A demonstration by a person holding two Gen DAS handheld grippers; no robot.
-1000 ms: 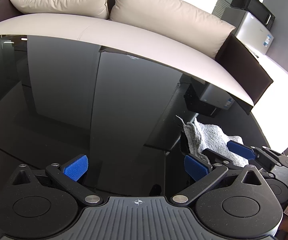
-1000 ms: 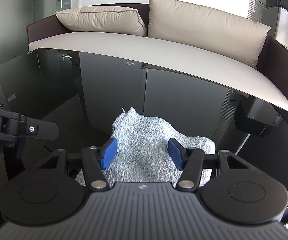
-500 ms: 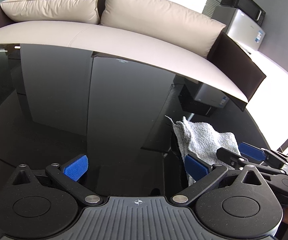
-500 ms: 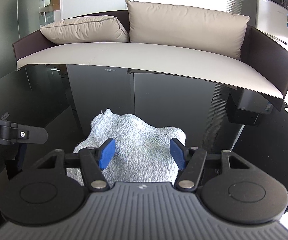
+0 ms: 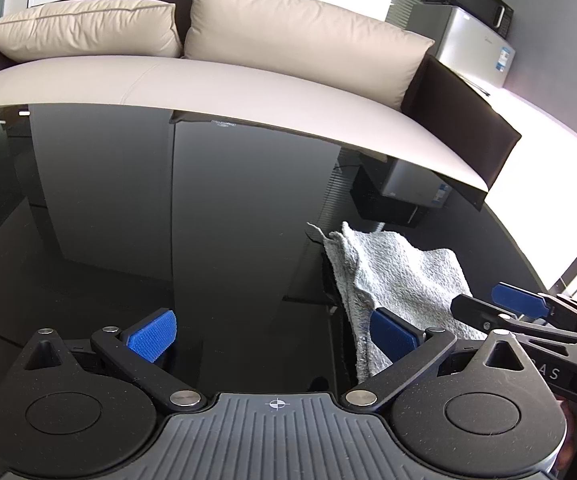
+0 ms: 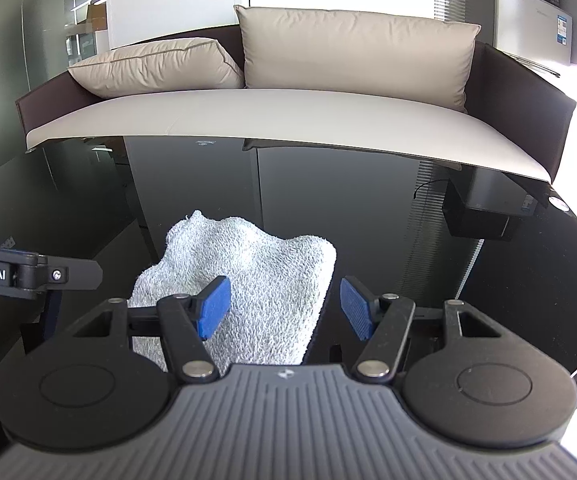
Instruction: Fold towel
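A grey towel point(image 6: 248, 280) lies crumpled on the glossy black table point(image 6: 408, 240). My right gripper point(image 6: 284, 308) is open above the towel's near edge; its left pad is over the cloth and its right pad is just past the towel's right side. In the left wrist view the towel point(image 5: 400, 276) sits at the right. My left gripper point(image 5: 272, 338) is open and empty; its right pad is in front of the towel's left edge. The right gripper point(image 5: 516, 306) shows there at the far right.
A beige sofa point(image 6: 288, 116) with two cushions runs along the table's far edge. A silver appliance with a black box on top point(image 5: 464, 36) stands at the back right. The left gripper's arm point(image 6: 28, 274) shows at the left of the right wrist view.
Both grippers have shifted so the towel now sits further left in the right wrist view and larger in the left wrist view. Both stay open. The towel has not been lifted.
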